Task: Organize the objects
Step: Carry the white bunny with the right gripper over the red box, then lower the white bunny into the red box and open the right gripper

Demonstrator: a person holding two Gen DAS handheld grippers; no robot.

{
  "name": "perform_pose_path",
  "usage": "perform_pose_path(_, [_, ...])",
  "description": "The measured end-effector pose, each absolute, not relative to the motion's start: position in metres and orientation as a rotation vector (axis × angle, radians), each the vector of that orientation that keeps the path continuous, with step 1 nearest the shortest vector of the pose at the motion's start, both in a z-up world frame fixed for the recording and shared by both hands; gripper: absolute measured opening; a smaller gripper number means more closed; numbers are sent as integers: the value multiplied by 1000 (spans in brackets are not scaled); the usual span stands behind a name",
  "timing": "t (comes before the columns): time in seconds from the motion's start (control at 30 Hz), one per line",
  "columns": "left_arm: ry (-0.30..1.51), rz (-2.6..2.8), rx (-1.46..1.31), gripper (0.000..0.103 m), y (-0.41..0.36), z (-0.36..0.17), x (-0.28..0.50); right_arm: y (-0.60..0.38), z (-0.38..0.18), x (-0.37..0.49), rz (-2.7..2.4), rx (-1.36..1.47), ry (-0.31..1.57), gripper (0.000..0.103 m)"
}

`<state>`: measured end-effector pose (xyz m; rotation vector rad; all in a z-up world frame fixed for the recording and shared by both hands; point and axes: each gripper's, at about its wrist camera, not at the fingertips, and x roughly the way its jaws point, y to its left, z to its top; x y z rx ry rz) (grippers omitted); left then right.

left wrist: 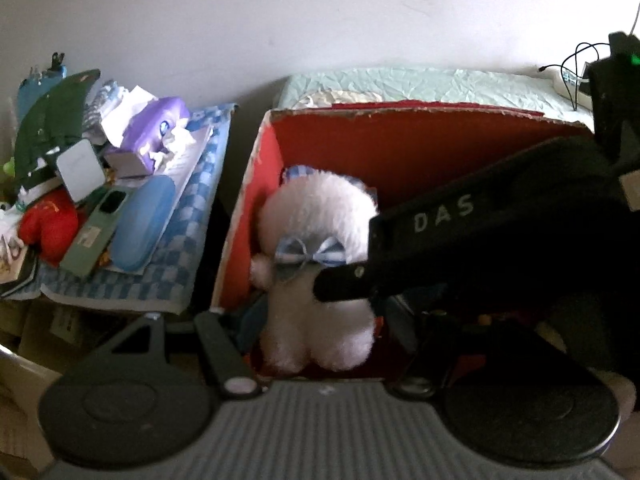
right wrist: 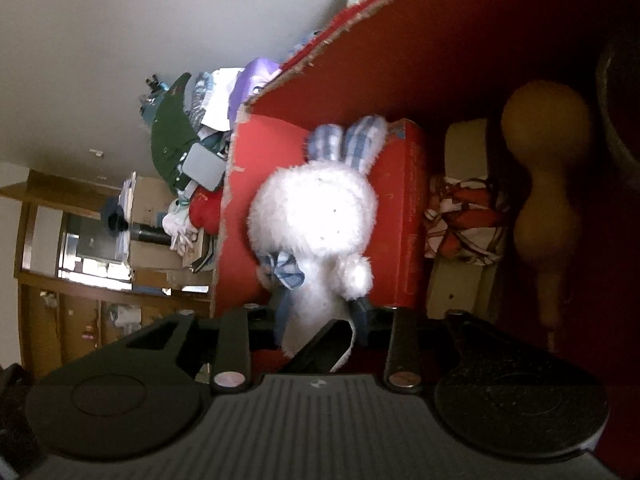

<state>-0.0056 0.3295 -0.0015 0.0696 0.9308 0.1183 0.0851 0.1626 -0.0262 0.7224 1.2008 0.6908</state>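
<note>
A white plush bunny (left wrist: 316, 216) with blue checked ears and a blue bow sits inside a red cardboard box (left wrist: 400, 152), near its left wall. My left gripper (left wrist: 304, 316) stands around the bunny's lower body, jaws apart, its left finger (left wrist: 220, 344) clear of the fur. The right gripper's black finger (left wrist: 400, 248) reaches in from the right and crosses the bunny's front. In the right wrist view the bunny (right wrist: 316, 216) stands between the pads of my right gripper (right wrist: 320, 312), which do not touch it.
Inside the box are a red book (right wrist: 404, 216), a red-and-white cloth bundle (right wrist: 464, 220) and a tan gourd (right wrist: 548, 184). Left of the box lies a pile on a blue checked cloth (left wrist: 176, 256): purple plush (left wrist: 156, 128), blue case (left wrist: 140, 224), green cap (left wrist: 52, 120).
</note>
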Motion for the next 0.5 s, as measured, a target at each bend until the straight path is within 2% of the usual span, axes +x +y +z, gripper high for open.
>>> perform_pose_path(0.13, [938, 132, 85, 71, 328, -1, -7, 149, -18, 80, 685, 719, 1149, 48])
perform_pose_path(0.5, [942, 172, 64, 71, 321, 9, -5, 123, 11, 45, 580, 607, 950, 46])
